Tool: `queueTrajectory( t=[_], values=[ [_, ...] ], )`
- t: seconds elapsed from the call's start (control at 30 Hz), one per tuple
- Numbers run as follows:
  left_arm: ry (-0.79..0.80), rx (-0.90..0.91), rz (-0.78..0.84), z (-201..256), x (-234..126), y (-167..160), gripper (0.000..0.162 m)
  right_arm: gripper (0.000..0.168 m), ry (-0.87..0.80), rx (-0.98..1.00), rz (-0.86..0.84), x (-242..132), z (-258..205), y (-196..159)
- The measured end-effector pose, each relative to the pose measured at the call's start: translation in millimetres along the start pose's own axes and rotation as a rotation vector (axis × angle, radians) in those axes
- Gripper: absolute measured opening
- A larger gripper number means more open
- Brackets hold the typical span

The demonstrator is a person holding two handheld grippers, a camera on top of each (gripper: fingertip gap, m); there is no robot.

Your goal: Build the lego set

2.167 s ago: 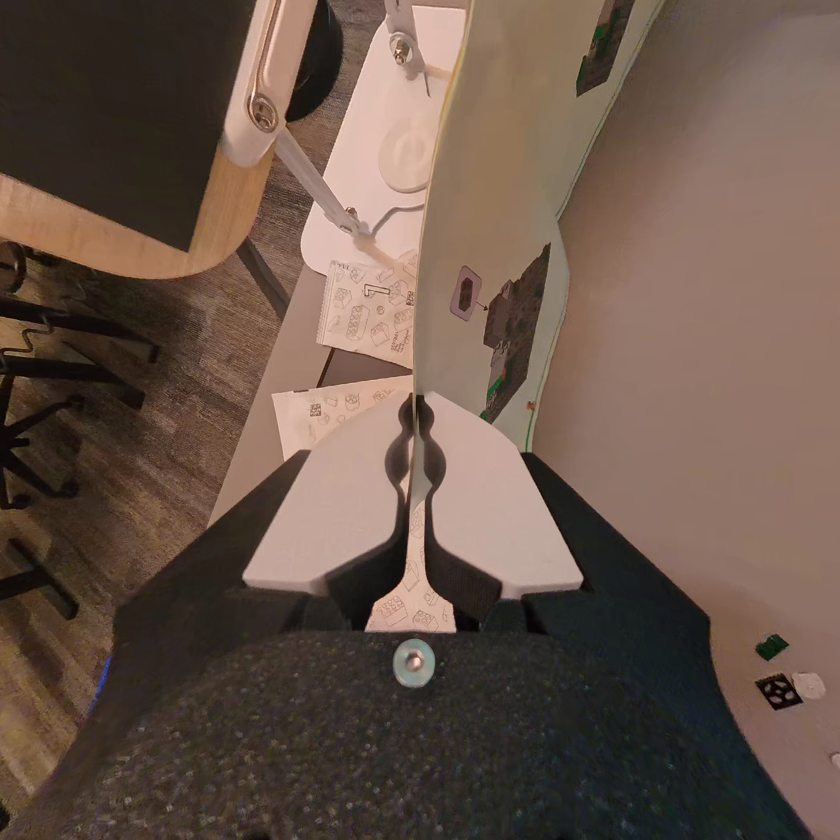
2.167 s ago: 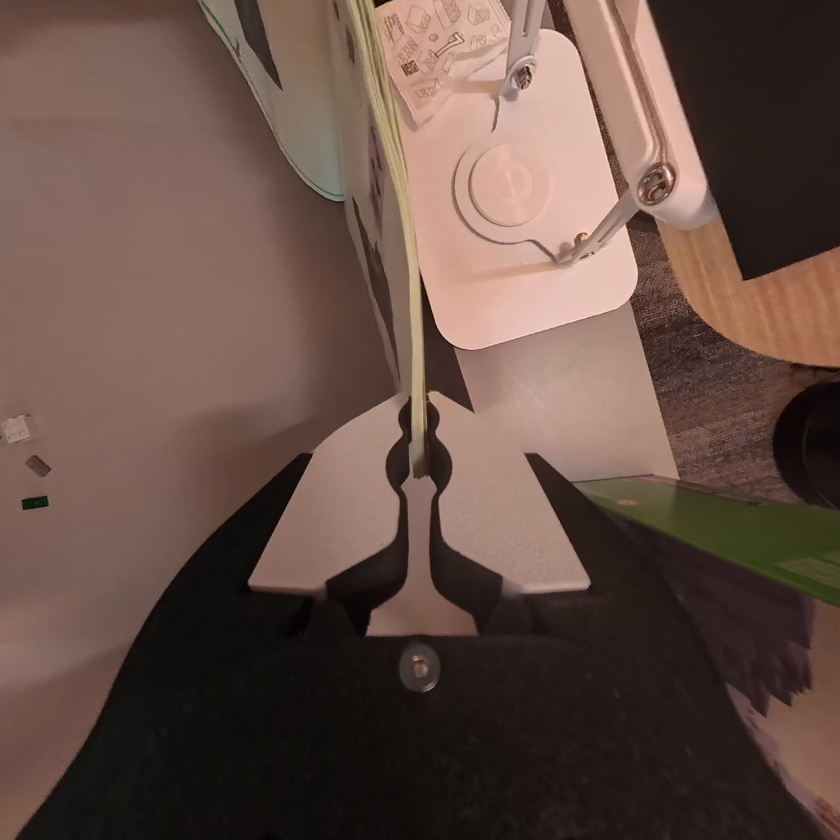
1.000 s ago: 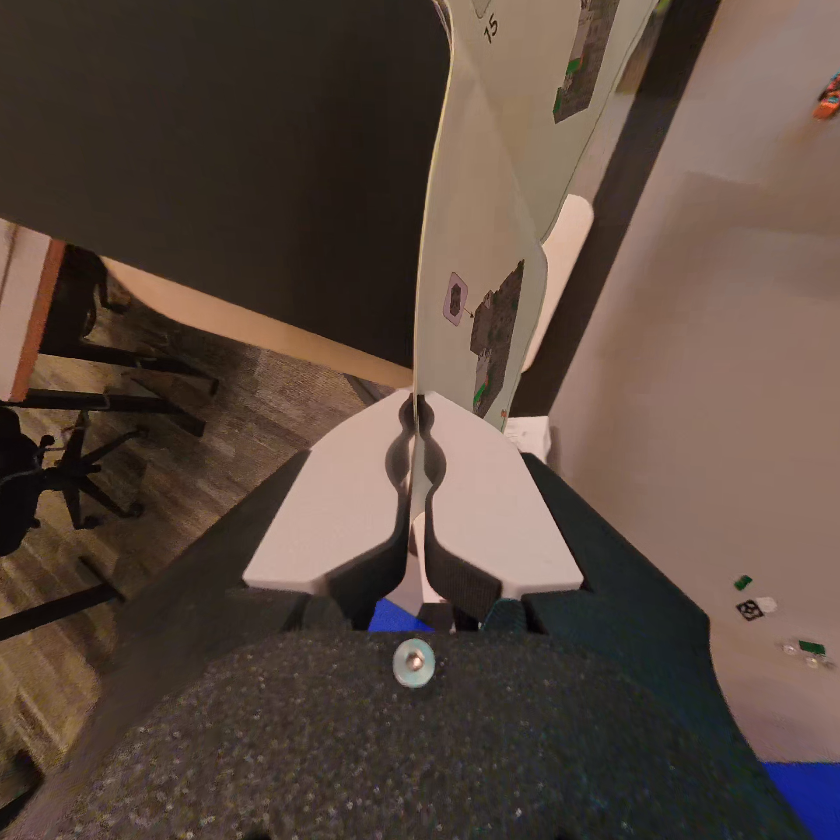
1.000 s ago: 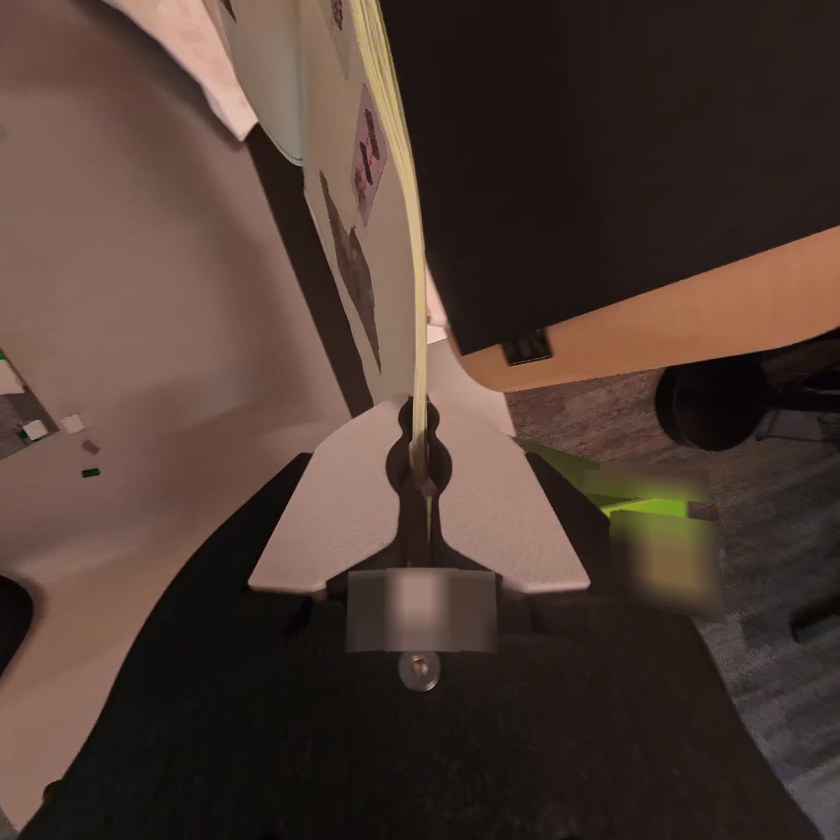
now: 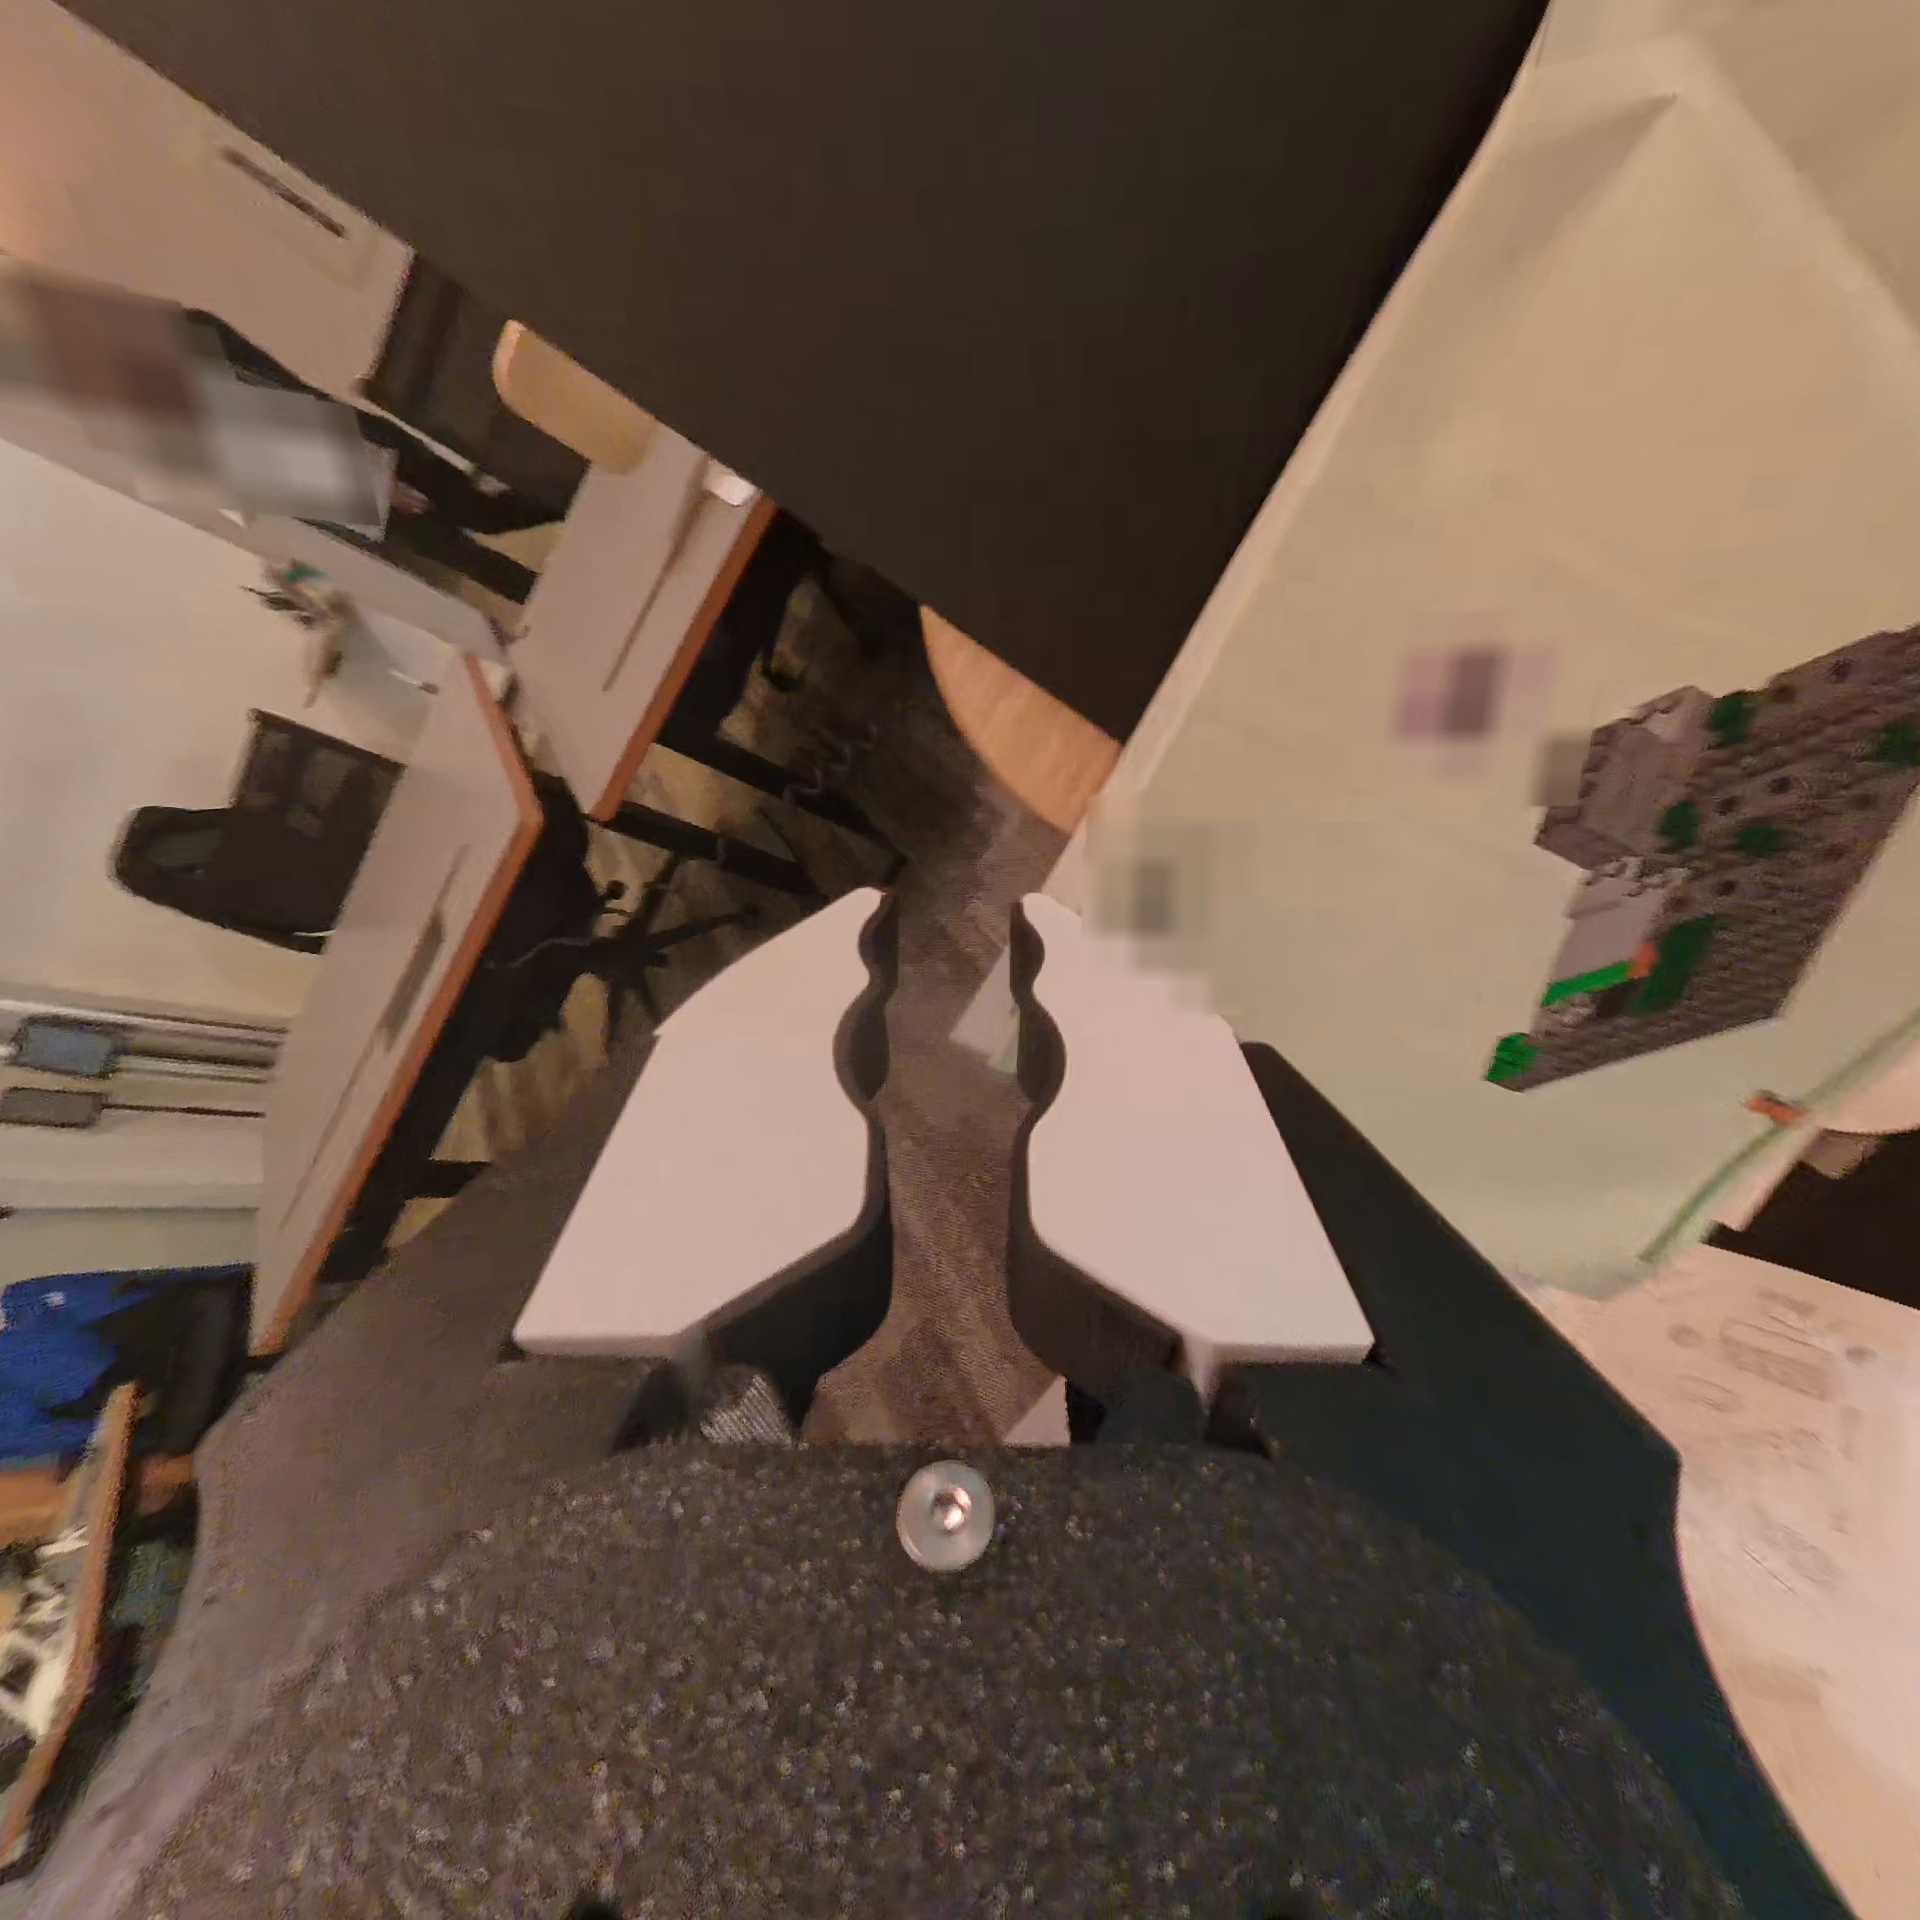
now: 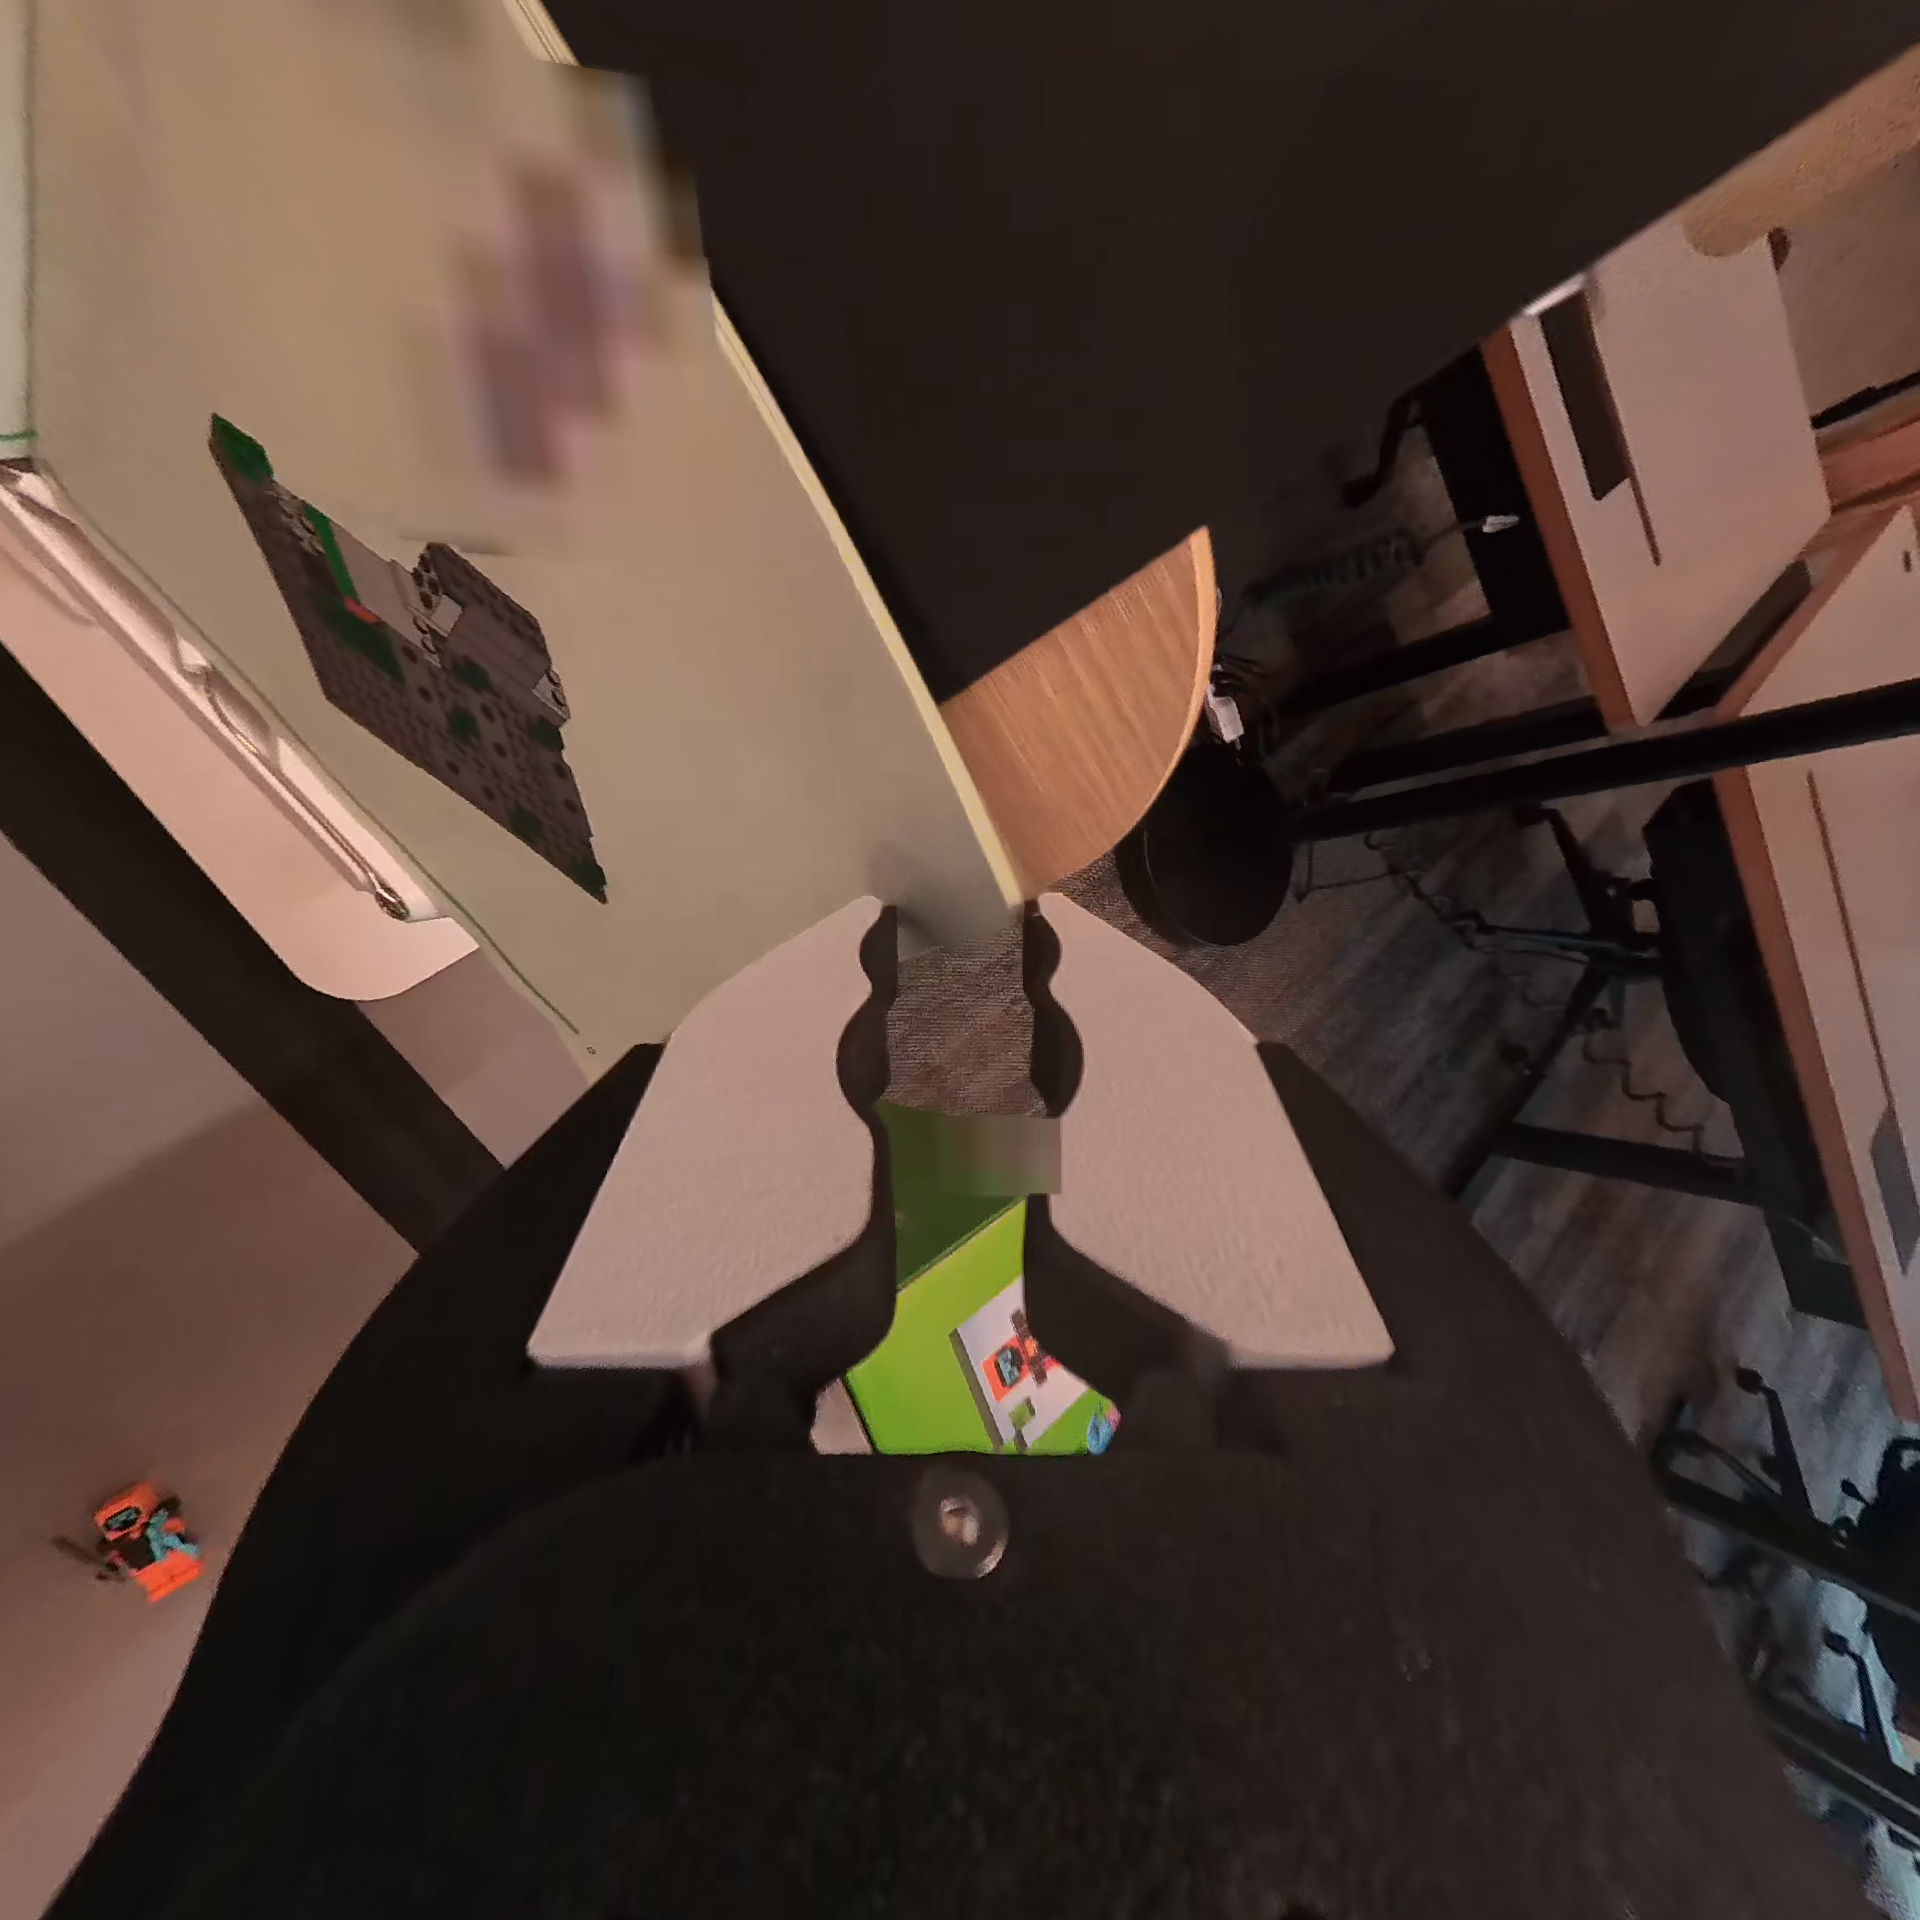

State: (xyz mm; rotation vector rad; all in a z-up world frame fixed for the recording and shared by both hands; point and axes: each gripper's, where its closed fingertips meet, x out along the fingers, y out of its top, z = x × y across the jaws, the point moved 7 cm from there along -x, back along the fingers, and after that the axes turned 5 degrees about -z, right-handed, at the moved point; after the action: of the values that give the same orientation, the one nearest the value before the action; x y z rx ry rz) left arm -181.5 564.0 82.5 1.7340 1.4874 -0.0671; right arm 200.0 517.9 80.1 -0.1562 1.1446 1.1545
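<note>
Left claw [image 5: 951, 914]: seen parted now, nothing pinched between the fingers, just floor showing through the gap. A second ago a page was clamped there, so that page has been let go.

Right claw [image 6: 956, 914]: also spread apart and empty; the stack of pages that was nipped in it earlier has been released too. A page edge sits just beside the fingertips, but contact can't be told through the blur.

Instruction booklet [image 5: 1455, 644]: found up off the tabletop, hanging to the right of the left claw and to the left of the right one, build diagrams facing the cameras. What's holding it up can't be made out.

Green box [image 6: 956, 1340]: glimpsed through the right claw's gap, below it.

Orange minifigure [image 6: 140, 1538]: left lying on the tabletop [image 6: 125, 1299], well apart from everything.

What it means: probably the page-turn is finished, so brick picking can be started next. No bricks are seen placed here.
</note>
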Motion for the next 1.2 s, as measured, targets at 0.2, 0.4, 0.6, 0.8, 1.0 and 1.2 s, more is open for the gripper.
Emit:
queueTrajectory(
  t=[0.2, 0.4, 0.6, 0.8, 1.0, 1.2],
  values=[
    [0.003, -0.097, 0.110, 23.2, -31.1, 3.5, 0.013, 0.026, -0.094, 0.056, 0.031, -5.1, 4.2, -8.1],
    [-0.166, -0.288, 0.278, 99.4, -67.2, -4.1, 0.010, 0.028, -0.119, 0.131, 0.241, -33.9, -22.0, -7.3],
    [-0.250, -0.573, 0.349, 172.6, -61.5, -31.3, 0.013, 0.029, 0.051, 0.342, 0.510, -35.3, -98.8, -33.8],
    [-0.391, -0.862, 0.367, 222.9, -31.3, -56.6, 0.021, 0.035, 0.197, 0.613, 0.612, 14.6, -158.6, -82.9],
    [-0.414, -1.172, 0.513, 226.3, 5.4, -73.2, 0.033, 0.048, 0.310, 0.913, 0.711, 75.6, -171.2, -113.7],
    [-0.374, -1.312, 0.622, 218.2, 32.3, -87.7, 0.030, 0.048, 0.348, 1.064, 0.833, 110.9, -159.1, -121.2]
  ],
)
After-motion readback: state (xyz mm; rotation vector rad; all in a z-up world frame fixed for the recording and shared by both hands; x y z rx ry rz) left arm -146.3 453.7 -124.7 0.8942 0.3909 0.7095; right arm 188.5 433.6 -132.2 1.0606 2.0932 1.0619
